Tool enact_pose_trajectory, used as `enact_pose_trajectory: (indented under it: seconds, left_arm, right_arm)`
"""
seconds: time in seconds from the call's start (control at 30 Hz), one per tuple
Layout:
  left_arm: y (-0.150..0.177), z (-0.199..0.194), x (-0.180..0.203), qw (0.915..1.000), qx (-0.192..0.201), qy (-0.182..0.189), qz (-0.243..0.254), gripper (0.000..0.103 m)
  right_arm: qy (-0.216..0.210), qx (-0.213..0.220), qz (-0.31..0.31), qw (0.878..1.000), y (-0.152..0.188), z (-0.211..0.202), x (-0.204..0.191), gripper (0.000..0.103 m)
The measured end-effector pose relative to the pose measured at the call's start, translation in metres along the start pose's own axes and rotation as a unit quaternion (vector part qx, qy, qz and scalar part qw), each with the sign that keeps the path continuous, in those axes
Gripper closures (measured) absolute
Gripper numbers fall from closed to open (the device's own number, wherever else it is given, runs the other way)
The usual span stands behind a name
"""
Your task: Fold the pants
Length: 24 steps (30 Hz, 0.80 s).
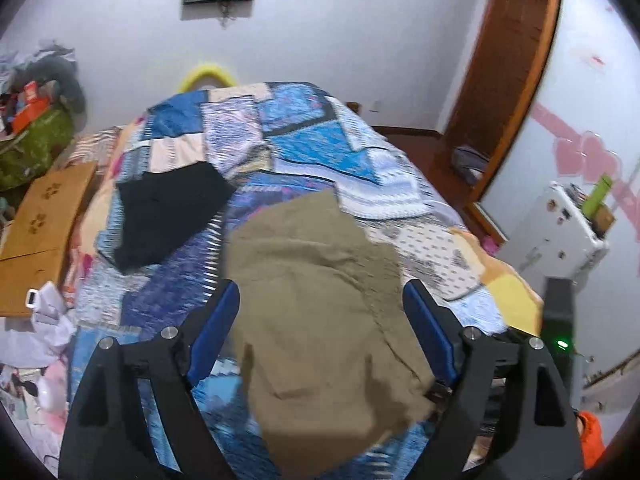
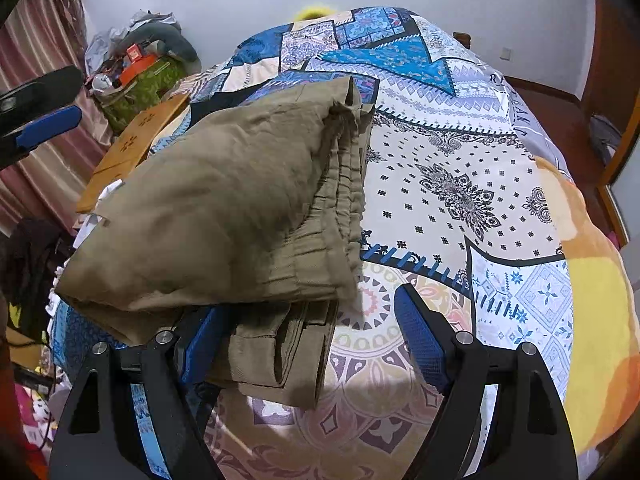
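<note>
The khaki pants (image 1: 316, 312) lie folded in a thick stack on the patchwork bedspread (image 1: 304, 140). In the right wrist view the pants (image 2: 224, 208) show their stacked waistband edges on the right side. My left gripper (image 1: 320, 320) is open, its blue pads wide apart on either side of the pants, just above them. My right gripper (image 2: 308, 332) is open too, its left pad by the pants' near corner, its right pad over bare bedspread (image 2: 460, 184). The left gripper's blue finger shows at the far left of the right wrist view (image 2: 44, 128).
A black garment (image 1: 168, 216) lies on the bed beyond the pants to the left. A cardboard box (image 1: 44, 220) and a cluttered pile (image 1: 36, 120) stand left of the bed. A white appliance (image 1: 560, 232) and a wooden door frame (image 1: 512, 80) are to the right.
</note>
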<state>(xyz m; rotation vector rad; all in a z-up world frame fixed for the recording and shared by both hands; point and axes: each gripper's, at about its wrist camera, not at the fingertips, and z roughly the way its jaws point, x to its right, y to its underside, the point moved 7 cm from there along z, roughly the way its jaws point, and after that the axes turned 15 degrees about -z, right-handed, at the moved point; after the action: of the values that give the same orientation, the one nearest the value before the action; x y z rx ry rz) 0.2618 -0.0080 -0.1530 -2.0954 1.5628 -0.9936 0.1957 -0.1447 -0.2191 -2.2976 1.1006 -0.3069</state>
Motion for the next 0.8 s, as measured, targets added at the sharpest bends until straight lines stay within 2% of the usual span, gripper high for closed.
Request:
enact_pose_trajectory:
  seconds: [0.07,0.23,0.33,0.4,0.53,0.67,0.73,0.77,0.8]
  left_arm:
    - [-0.010,0.006,-0.012,0.9998,0.007,-0.019,0.001,0.018]
    - [-0.039,0.041,-0.043,0.9981,-0.009,-0.059,0.011,0.017]
    - [-0.058,0.074,-0.057,0.9909,-0.001,-0.126,0.048,0.011]
    - [-0.066,0.101,-0.065,0.9849,-0.008,-0.160,0.065,0.011]
    - [-0.073,0.153,-0.075,0.9811,-0.051,-0.172,0.073,0.011]
    - [-0.069,0.199,-0.081,0.9791,-0.122,-0.153,0.056,0.011]
    - [-0.059,0.219,-0.085,0.9715,-0.151,-0.167,0.075,0.009]
    - [-0.055,0.227,-0.087,0.9674,-0.156,-0.178,0.089,0.002]
    - [-0.050,0.233,-0.092,0.9659,-0.151,-0.187,0.095,0.000]
  right_arm:
    - [-0.002,0.003,0.003,1.000,0.001,-0.002,0.001,0.023]
    - [-0.006,0.010,0.013,1.000,0.004,-0.004,0.006,0.023]
    - [-0.010,0.013,0.019,1.000,0.006,-0.003,0.009,0.021]
    - [-0.009,0.012,0.016,1.000,0.005,-0.003,0.008,0.021]
    - [-0.009,0.015,0.008,1.000,0.004,-0.002,0.008,0.021]
    - [-0.013,0.023,0.007,1.000,0.005,0.000,0.012,0.018]
    - [-0.013,0.024,0.011,1.000,0.005,0.002,0.016,0.018]
    - [-0.013,0.025,0.013,1.000,0.005,0.002,0.018,0.018]
    - [-0.013,0.025,0.016,0.999,0.005,0.002,0.020,0.018]
